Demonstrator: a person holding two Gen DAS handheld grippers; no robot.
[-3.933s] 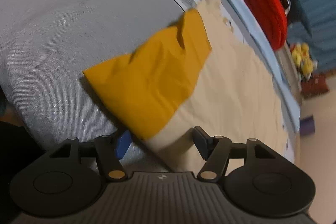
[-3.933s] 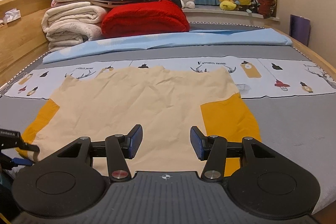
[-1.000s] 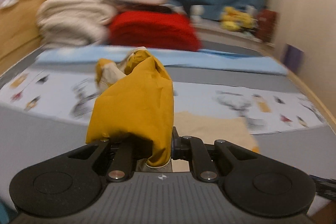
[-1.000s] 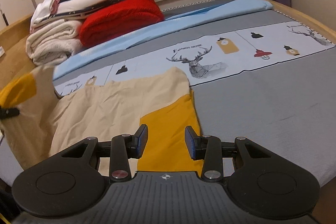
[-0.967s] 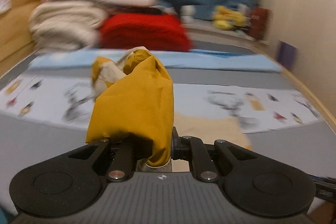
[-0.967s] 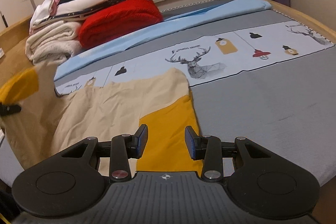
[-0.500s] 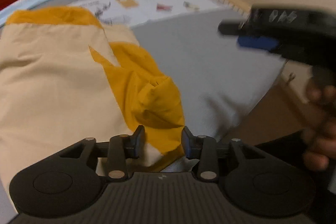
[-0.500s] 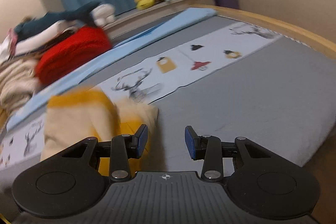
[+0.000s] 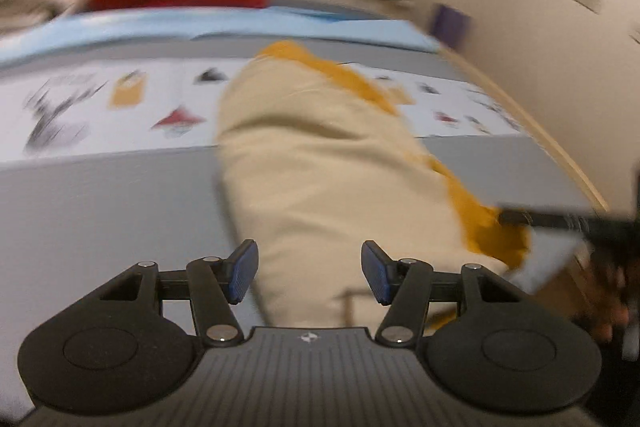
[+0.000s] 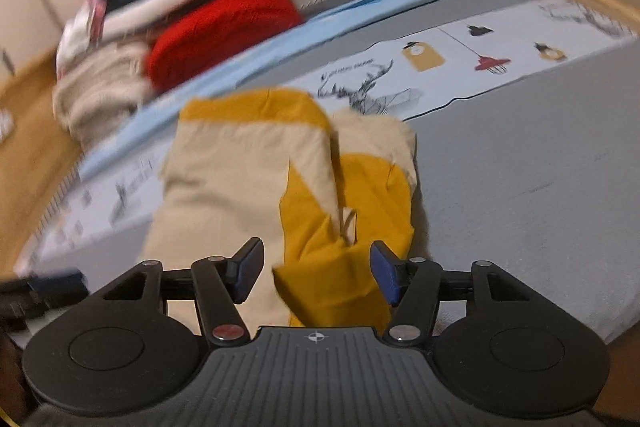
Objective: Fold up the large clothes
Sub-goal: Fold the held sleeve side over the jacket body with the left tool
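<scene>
**Folded shirt on the grey bed, both tongs loose**

Grey bedding (image 10: 520,187) fills both views, blurred. At the lower centre of its frame the left gripper (image 9: 309,273) has just been opening, its blue pads clear of the cream and mustard shirt (image 9: 320,179) lying between them. The right gripper (image 10: 316,275) has likewise just widened, with a mustard fold (image 10: 320,267) between its pads, untouched. The shirt's near edge is hidden behind both tools. Upper left, stacked blankets (image 10: 120,67) smear together.

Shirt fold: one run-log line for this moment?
garment: beige-and-mustard shirt, folded lengthwise on bed | left hand-held gripper: open, just released | right hand-held gripper: open, over mustard sleeve
</scene>
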